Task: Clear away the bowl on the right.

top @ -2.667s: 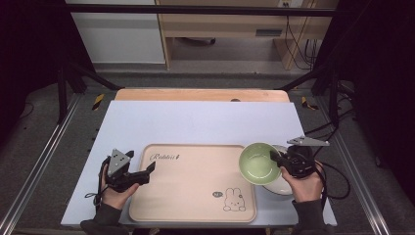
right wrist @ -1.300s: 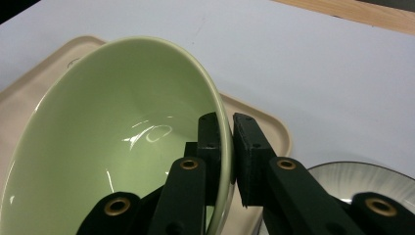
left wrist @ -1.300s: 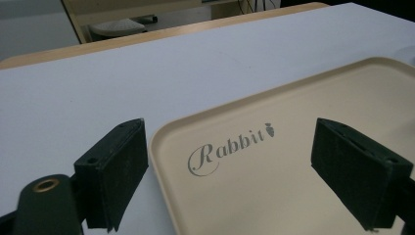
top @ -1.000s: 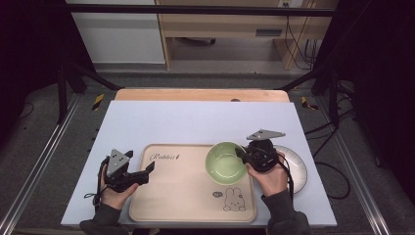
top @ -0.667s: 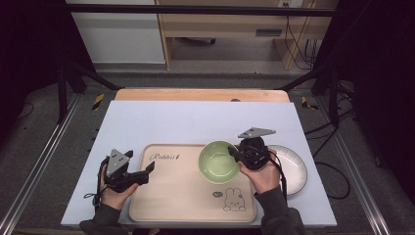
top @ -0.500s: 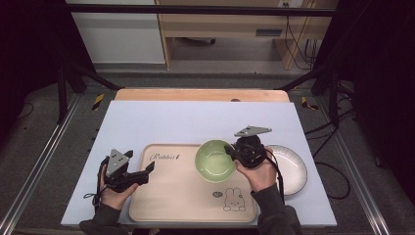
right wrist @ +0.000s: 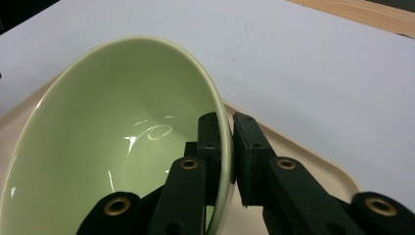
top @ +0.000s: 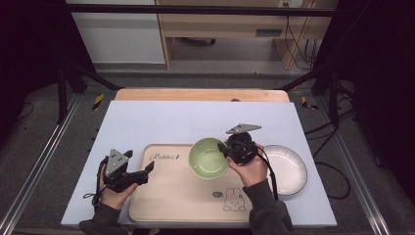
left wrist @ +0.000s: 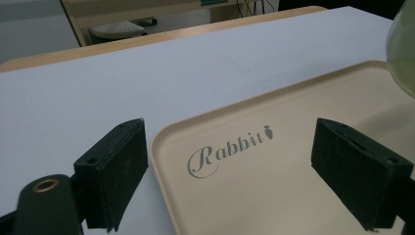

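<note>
Here my right gripper point(top: 226, 151) clamps its jaws on the rim of the pale green bowl point(top: 208, 157), glossy and empty inside, tilted above the beige tray point(top: 171, 196). My left gripper point(left wrist: 230, 171) holds its jaws wide apart at the tray's corner.

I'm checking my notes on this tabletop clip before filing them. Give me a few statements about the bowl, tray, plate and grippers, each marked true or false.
1. The right gripper pinches the rim of the green bowl. True.
2. The green bowl is over the white plate. False: it is over the beige tray; the plate lies to the right of the tray.
3. The left gripper is open, with nothing between its jaws. True.
4. The tray bears the word "Kitten". False: it reads "Rabbit", with a rabbit drawing near one corner.
5. The white plate holds food. False: it looks empty.
</note>
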The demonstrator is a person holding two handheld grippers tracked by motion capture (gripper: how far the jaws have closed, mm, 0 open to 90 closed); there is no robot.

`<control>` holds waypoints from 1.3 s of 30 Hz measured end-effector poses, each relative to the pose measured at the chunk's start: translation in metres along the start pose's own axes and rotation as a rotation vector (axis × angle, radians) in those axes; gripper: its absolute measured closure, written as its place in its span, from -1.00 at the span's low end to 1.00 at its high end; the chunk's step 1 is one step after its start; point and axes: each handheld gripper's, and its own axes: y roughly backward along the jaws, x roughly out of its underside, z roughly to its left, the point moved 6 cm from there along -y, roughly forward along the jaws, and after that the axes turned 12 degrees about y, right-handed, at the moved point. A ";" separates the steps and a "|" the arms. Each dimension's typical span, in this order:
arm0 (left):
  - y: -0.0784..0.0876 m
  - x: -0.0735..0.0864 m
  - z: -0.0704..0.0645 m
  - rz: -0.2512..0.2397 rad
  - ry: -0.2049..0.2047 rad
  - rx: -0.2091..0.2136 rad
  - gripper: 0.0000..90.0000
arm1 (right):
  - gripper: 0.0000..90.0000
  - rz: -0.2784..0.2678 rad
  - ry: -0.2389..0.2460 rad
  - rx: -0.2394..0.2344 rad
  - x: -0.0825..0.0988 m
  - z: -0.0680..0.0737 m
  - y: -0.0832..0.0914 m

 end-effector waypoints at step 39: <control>0.000 0.000 0.001 0.000 0.000 -0.001 -0.71 | 0.84 0.063 -0.029 -0.041 -0.001 0.012 -0.062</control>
